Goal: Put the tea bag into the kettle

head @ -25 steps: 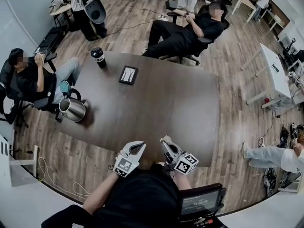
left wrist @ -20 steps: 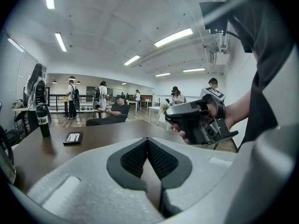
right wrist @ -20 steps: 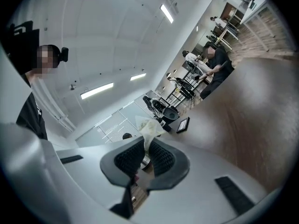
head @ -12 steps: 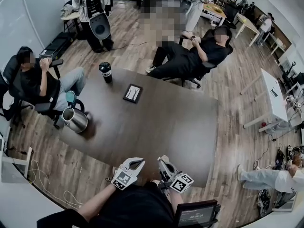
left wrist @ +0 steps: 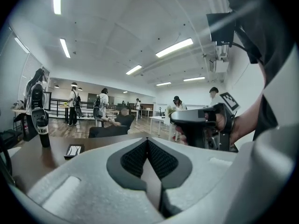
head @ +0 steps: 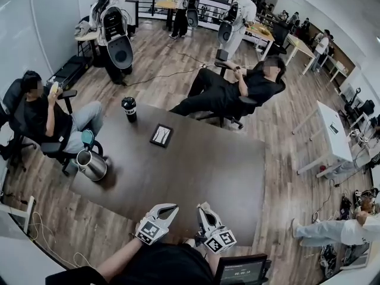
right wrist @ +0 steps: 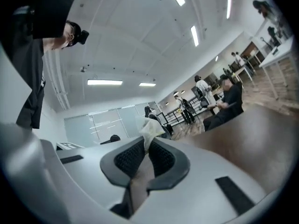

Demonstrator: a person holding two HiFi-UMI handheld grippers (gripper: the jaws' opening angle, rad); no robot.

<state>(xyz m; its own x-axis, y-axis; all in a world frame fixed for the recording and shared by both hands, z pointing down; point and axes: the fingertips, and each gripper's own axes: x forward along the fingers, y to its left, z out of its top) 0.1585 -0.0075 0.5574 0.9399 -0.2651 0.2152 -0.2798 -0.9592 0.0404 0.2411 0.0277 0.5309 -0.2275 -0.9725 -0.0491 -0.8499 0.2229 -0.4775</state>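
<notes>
Tea bag (right wrist: 149, 129), pale, crumpled, between ribbed fingers (right wrist: 129, 161) of right gripper (right wrist: 146, 143)

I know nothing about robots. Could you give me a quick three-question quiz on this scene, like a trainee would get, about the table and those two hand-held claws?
1. True or false: the kettle stands at the left edge of the table, as seen in the head view.
2. What is pinched in the right gripper? A) a tea bag B) a spoon C) nothing
3. Fill in the blank: the left gripper has its jaws ____, with nothing between them.

Key:
1. True.
2. A: the pale tea bag sticks out from between the pads.
3. Shut.
</notes>
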